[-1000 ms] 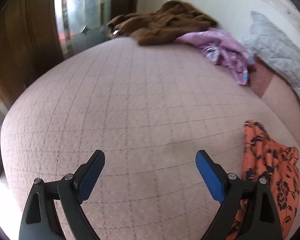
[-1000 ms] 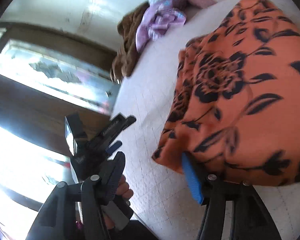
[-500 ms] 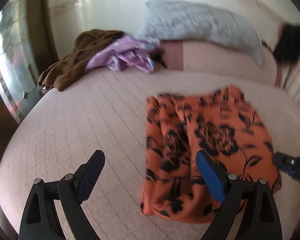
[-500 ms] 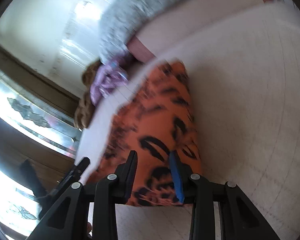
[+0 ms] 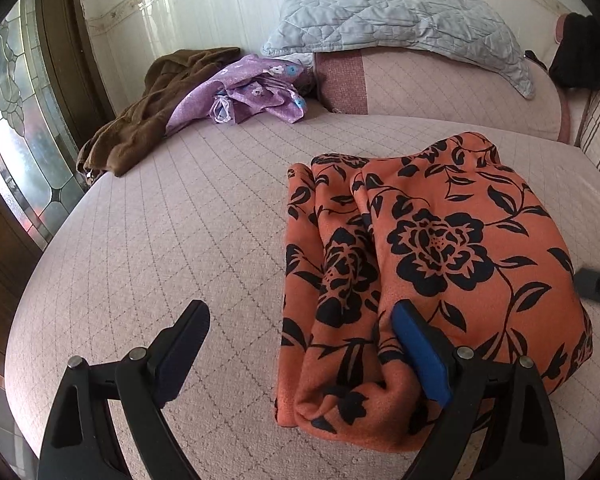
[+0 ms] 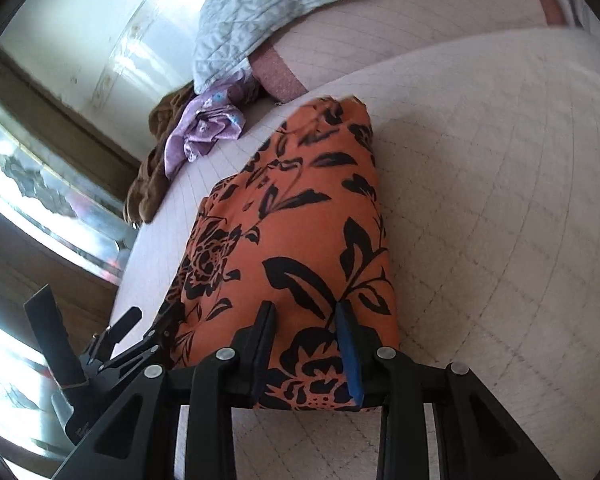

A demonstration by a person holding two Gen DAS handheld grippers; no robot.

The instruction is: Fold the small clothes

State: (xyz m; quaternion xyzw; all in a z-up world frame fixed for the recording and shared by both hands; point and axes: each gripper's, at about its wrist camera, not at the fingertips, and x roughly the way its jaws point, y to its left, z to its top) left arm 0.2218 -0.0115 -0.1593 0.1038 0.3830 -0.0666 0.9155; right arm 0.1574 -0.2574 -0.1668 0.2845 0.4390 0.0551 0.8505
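Note:
An orange garment with black flowers [image 5: 432, 248] lies folded on the pink quilted bed [image 5: 160, 240]. My left gripper [image 5: 300, 332] is open at its near left edge, the blue right finger [image 5: 420, 352] against the cloth, the left finger over bare bed. In the right wrist view the same garment [image 6: 292, 240] runs away from my right gripper [image 6: 306, 320]. Its jaws stand narrowly apart over the near end, with the cloth showing flat between them. I cannot tell whether they grip it. The left gripper also shows in the right wrist view [image 6: 132, 340].
A brown garment [image 5: 152, 116] and a purple flowered one [image 5: 252, 92] lie heaped at the bed's far left. A grey quilted pillow [image 5: 400, 20] rests along the headboard bolster. A stained-glass window [image 5: 16, 132] is left of the bed. The bed edge curves near.
The left gripper swung from bare bed to the garment's left edge. The right gripper narrowed from wide open and moved to the garment's near end.

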